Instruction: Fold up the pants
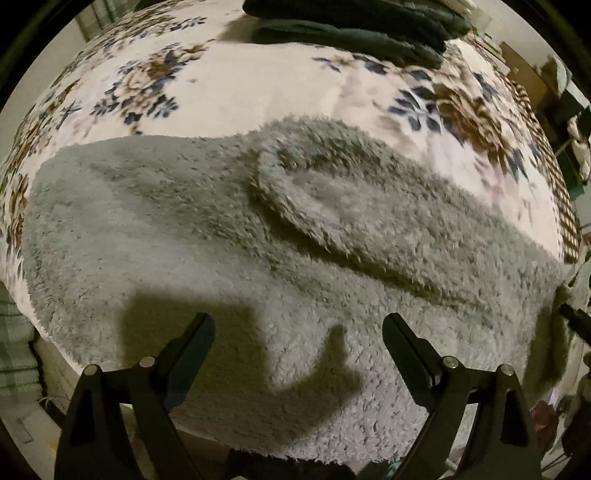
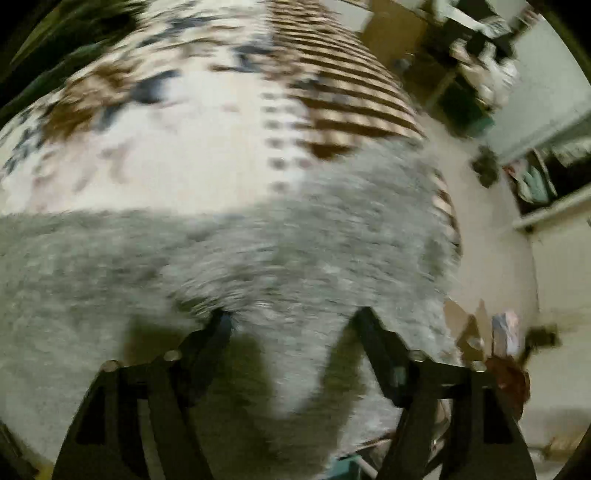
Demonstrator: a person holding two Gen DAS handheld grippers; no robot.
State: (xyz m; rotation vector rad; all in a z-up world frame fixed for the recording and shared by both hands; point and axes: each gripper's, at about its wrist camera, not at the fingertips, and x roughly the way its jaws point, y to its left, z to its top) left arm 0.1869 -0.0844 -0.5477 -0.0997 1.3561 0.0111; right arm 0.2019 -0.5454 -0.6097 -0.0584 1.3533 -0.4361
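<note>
The fluffy grey pants (image 1: 229, 236) lie spread across the floral bed cover (image 1: 229, 77), with one leg (image 1: 347, 192) folded back in a curve over the rest. My left gripper (image 1: 298, 325) is open and empty, just above the near part of the pants. The right wrist view is blurred; it shows the same grey pants (image 2: 258, 258) reaching the bed's right edge. My right gripper (image 2: 293, 314) is open, fingers spread low over the fabric. I cannot tell whether its tips touch the fabric.
Dark green folded clothes (image 1: 354, 26) lie at the far side of the bed. The bed's striped edge (image 2: 354, 96) drops to a pale floor (image 2: 491, 280) on the right, with cluttered shelves (image 2: 480, 74) and small items beyond.
</note>
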